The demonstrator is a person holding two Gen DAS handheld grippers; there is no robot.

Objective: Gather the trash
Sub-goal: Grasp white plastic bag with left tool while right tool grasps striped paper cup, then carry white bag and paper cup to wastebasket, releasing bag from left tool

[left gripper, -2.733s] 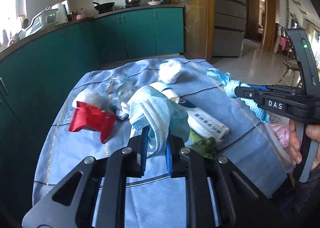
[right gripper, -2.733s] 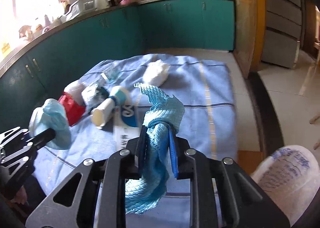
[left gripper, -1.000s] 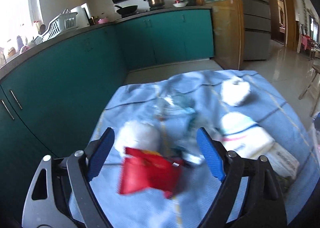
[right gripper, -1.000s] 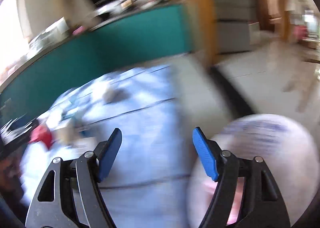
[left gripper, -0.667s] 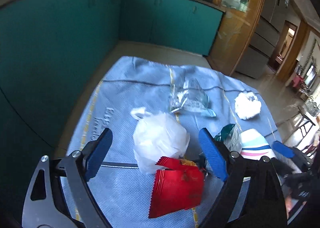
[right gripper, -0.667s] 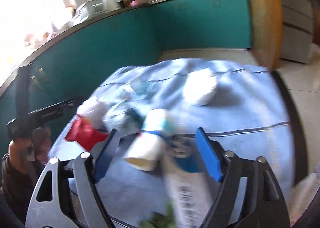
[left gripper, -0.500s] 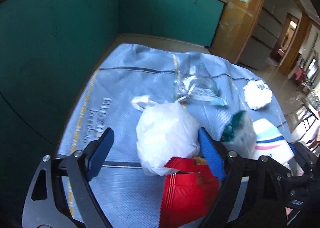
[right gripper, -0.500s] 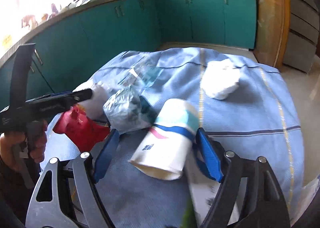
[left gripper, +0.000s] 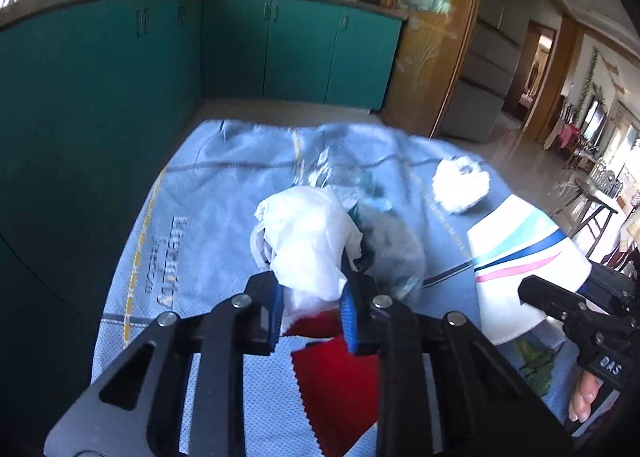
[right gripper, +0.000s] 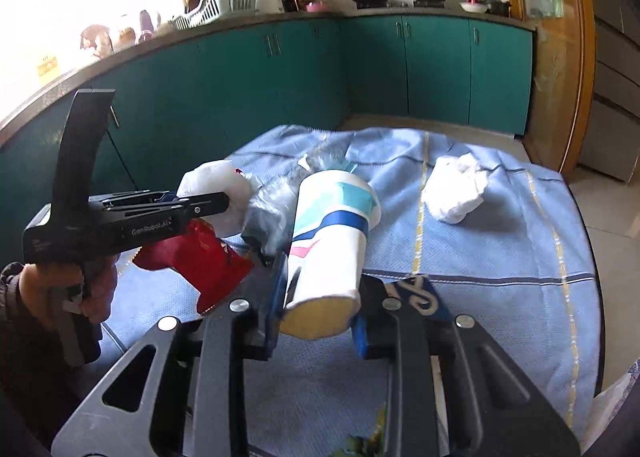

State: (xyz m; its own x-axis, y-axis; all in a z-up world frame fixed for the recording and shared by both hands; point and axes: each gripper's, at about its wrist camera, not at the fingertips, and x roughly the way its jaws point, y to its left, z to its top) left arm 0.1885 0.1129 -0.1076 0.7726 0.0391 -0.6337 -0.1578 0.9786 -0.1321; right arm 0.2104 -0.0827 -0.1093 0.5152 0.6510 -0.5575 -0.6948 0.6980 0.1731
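Trash lies on a blue cloth (left gripper: pixel 224 193) over a table. My left gripper (left gripper: pixel 312 311) is shut on a crumpled white plastic bag (left gripper: pixel 308 233), seen from the side in the right wrist view (right gripper: pixel 216 193). A red snack wrapper (left gripper: pixel 336 381) lies just under it, also in the right wrist view (right gripper: pixel 200 261). My right gripper (right gripper: pixel 318 311) is shut on a white paper cup (right gripper: pixel 328 245) with teal, blue and pink stripes, lying on its side; the cup also shows in the left wrist view (left gripper: pixel 520 269). A clear crumpled wrapper (left gripper: pixel 396 249) sits between bag and cup.
A white crumpled tissue (right gripper: pixel 456 189) lies far right on the cloth. A blue and white box (right gripper: pixel 416 293) and a green scrap (left gripper: pixel 536 369) lie under the right gripper. Teal cabinets (right gripper: pixel 400 69) curve around the far and left sides. A white bag edge (right gripper: pixel 616 405) shows bottom right.
Both grippers were open half a second ago. Now the left has shut on the white plastic bag and the right on the paper cup.
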